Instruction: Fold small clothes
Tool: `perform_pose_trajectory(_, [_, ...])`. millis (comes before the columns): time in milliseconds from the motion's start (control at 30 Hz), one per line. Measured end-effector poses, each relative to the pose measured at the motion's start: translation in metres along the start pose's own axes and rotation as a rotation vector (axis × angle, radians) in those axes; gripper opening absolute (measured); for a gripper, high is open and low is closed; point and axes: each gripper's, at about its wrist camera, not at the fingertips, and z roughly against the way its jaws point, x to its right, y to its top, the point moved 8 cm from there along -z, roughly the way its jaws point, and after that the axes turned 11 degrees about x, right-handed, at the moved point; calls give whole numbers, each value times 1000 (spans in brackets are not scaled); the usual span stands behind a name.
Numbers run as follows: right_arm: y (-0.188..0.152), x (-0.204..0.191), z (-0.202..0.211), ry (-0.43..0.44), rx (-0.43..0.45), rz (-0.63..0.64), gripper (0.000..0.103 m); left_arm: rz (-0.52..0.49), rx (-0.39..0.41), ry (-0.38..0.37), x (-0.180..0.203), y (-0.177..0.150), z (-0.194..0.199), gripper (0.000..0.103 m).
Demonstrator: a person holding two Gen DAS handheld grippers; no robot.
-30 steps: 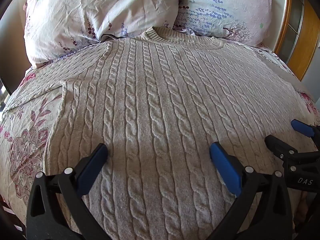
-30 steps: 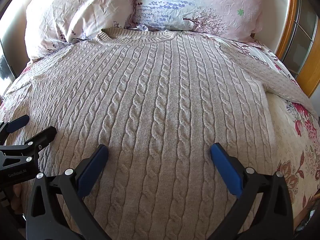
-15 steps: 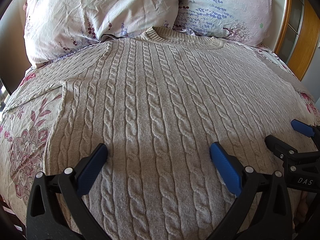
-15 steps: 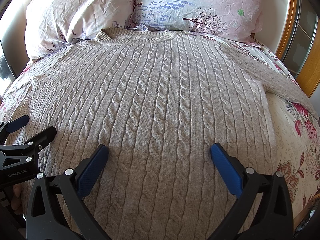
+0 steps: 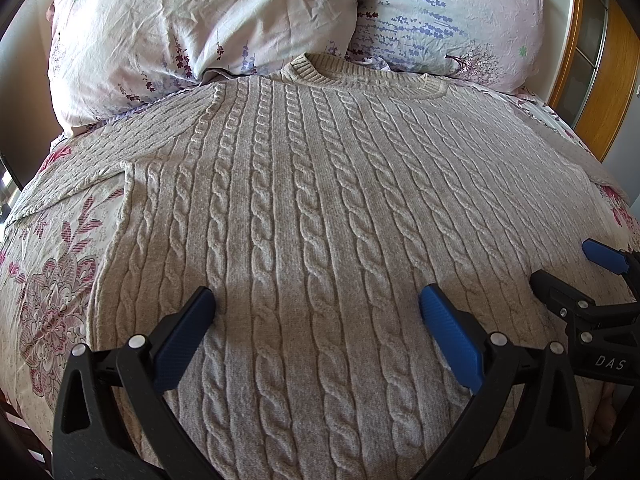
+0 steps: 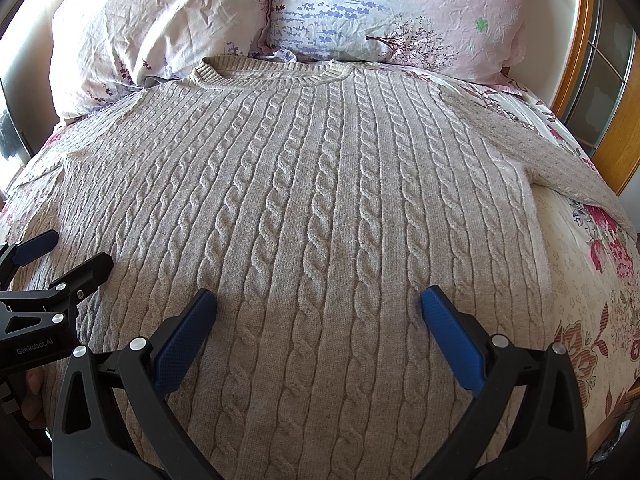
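A beige cable-knit sweater [image 5: 320,200] lies flat and face up on the bed, collar toward the pillows, sleeves spread to both sides; it also fills the right wrist view [image 6: 320,200]. My left gripper [image 5: 316,304] is open and empty above the sweater's lower left part. My right gripper [image 6: 318,304] is open and empty above the lower right part. Each gripper shows at the edge of the other's view: the right gripper [image 5: 568,268] at right, the left gripper [image 6: 64,252] at left.
Two floral pillows [image 5: 200,28] [image 5: 448,20] lean at the head of the bed. The floral bedspread [image 5: 56,280] shows on the left and on the right [image 6: 584,280]. A wooden frame with glass [image 6: 608,92] stands at the right.
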Motion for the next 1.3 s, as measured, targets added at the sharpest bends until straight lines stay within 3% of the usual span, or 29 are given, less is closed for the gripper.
perform_pose_trajectory(1133, [0, 1, -1, 2, -6, 5, 102, 0, 0, 0, 0, 0, 0, 101])
perform_pose_trajectory(1300, [0, -2, -5, 36, -17, 40, 102, -1, -3, 0, 0, 0, 0, 101])
